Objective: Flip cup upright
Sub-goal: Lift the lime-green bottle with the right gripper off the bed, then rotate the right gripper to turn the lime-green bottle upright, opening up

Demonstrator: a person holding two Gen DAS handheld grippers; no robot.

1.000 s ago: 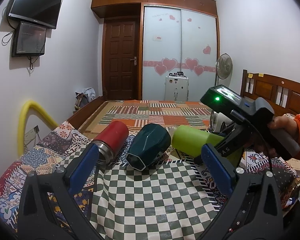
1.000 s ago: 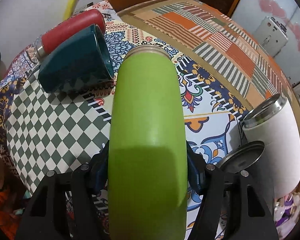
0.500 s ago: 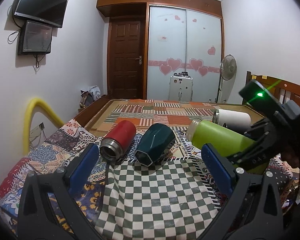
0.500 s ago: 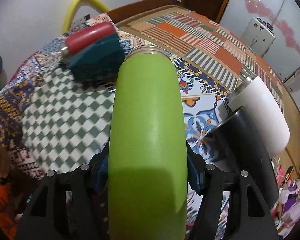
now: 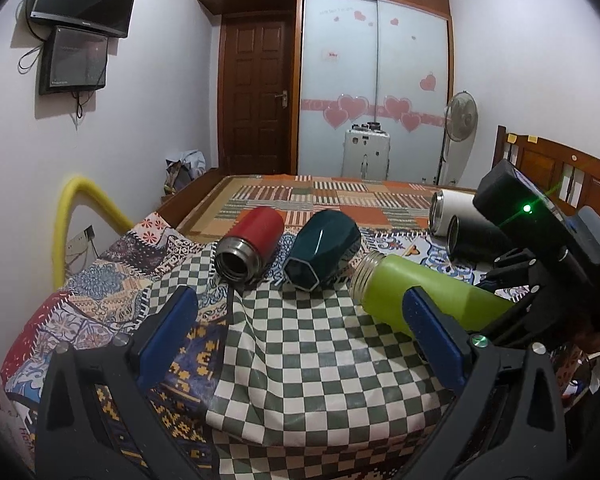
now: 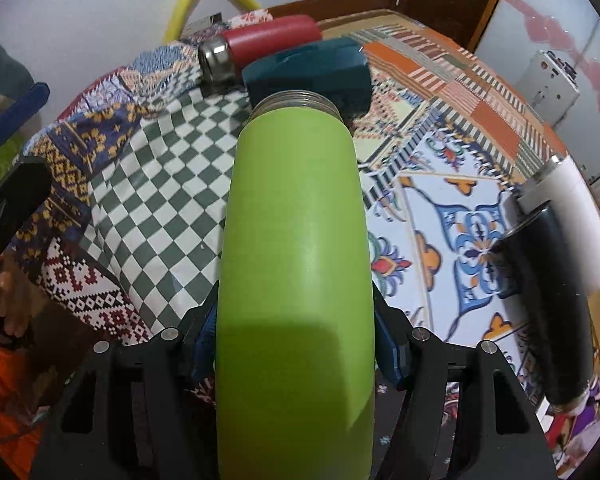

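My right gripper (image 6: 296, 356) is shut on the green cup (image 6: 296, 264), a lime-green bottle with a threaded open mouth. It holds the cup on its side, lifted above the checkered cloth, mouth pointing away. The cup also shows in the left wrist view (image 5: 424, 296), tilted with its mouth to the left, held by the right gripper (image 5: 512, 312). My left gripper (image 5: 300, 336) is open and empty, above the near edge of the checkered cloth (image 5: 320, 360).
A red cup (image 5: 252, 244) and a dark teal faceted cup (image 5: 320, 248) lie on their sides on the bed. A white cup (image 5: 452, 208) and a black cup (image 5: 476, 244) lie at the right. A wooden headboard (image 5: 556, 172) stands at the right.
My right gripper has lifted the green cup and drawn it back toward the near side. The left gripper has pulled back and risen a little, so the cups look farther away.
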